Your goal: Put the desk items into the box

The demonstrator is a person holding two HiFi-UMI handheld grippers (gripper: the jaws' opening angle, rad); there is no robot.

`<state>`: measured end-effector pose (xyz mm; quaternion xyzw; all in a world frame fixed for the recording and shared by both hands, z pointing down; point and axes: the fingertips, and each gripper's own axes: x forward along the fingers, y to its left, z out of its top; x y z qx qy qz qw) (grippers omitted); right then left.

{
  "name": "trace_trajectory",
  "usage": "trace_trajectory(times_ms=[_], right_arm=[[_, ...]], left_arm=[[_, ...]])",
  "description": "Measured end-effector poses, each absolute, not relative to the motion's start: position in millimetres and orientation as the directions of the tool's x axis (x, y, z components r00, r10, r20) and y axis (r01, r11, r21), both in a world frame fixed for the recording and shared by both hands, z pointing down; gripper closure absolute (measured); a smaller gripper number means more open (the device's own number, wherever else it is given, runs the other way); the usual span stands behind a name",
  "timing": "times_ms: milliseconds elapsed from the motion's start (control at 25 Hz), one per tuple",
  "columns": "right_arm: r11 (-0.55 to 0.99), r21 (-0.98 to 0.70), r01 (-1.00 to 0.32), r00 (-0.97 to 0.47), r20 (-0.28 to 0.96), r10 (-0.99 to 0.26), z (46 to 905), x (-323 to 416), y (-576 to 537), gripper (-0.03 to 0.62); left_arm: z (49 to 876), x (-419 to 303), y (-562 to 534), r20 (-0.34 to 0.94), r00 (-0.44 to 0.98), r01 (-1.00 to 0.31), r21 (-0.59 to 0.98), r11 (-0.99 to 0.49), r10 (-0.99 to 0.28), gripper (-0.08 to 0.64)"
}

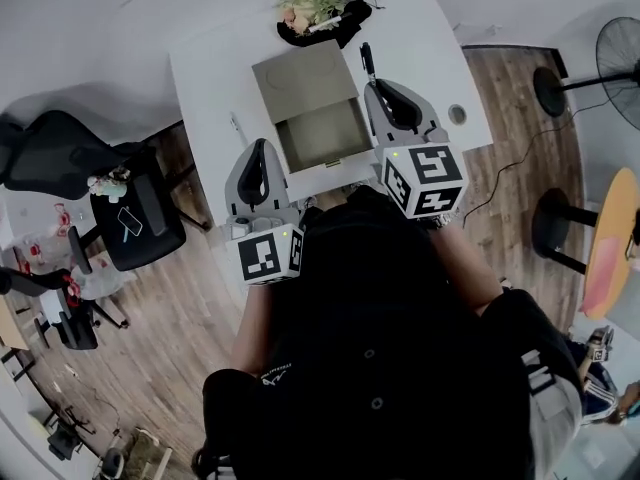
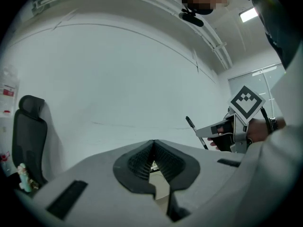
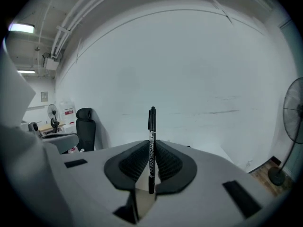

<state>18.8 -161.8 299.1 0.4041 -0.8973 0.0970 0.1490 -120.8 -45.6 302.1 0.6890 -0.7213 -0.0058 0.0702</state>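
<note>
I have the right gripper (image 1: 372, 80) clamped on a black marker (image 1: 366, 60); in the right gripper view the marker (image 3: 151, 126) stands upright between the two dark ribbed pads (image 3: 166, 163), its capped end rising well above the tips of the right gripper (image 3: 151, 145) and its lower end poking out below the pads. From the head view that gripper hangs just right of the box (image 1: 322, 133), with the marker reaching out past the box's far right corner, above the white desk (image 1: 205, 88) rather than over the box's open cavity. The box sits at the middle of the desk with its lid flap folded back on the far side, and what I can see of its inside is bare cardboard. The left gripper (image 1: 262, 148) is just left of the box's near corner; in its own view the jaws of the left gripper (image 2: 153, 146) are pressed together at the tips with nothing between them. That same view catches the right gripper (image 2: 222, 131) off to the side with the marker (image 2: 196, 132) slanting out of it. Beyond the box, at the desk's far edge, lies a dark tray (image 1: 345, 23) with flowers (image 1: 310, 6) on it. Well left of the box stands a black office chair (image 1: 60, 153), and well to its right a fan (image 1: 620, 58).
</note>
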Motion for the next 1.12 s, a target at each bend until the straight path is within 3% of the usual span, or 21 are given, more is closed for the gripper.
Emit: trace_trajectory(times_ms=[520,1120], right_arm=[[0.827,-0.055,-0.560,-0.764,0.419,-0.490,322.3,-32.1,-164.3,0.551],[0.908,-0.065,-0.413,-0.760,0.574,-0.304,390.2,-64.9,-150.5,0.551]], left_arm=[[312.3,-134.6,-39.6,0.128,-0.233,-0.960,0.126,0.249,-0.964,0.552],[330.6,-153.3,-46.1,0.164,-0.304,-0.936,0.131,0.326,-0.939,0.552]])
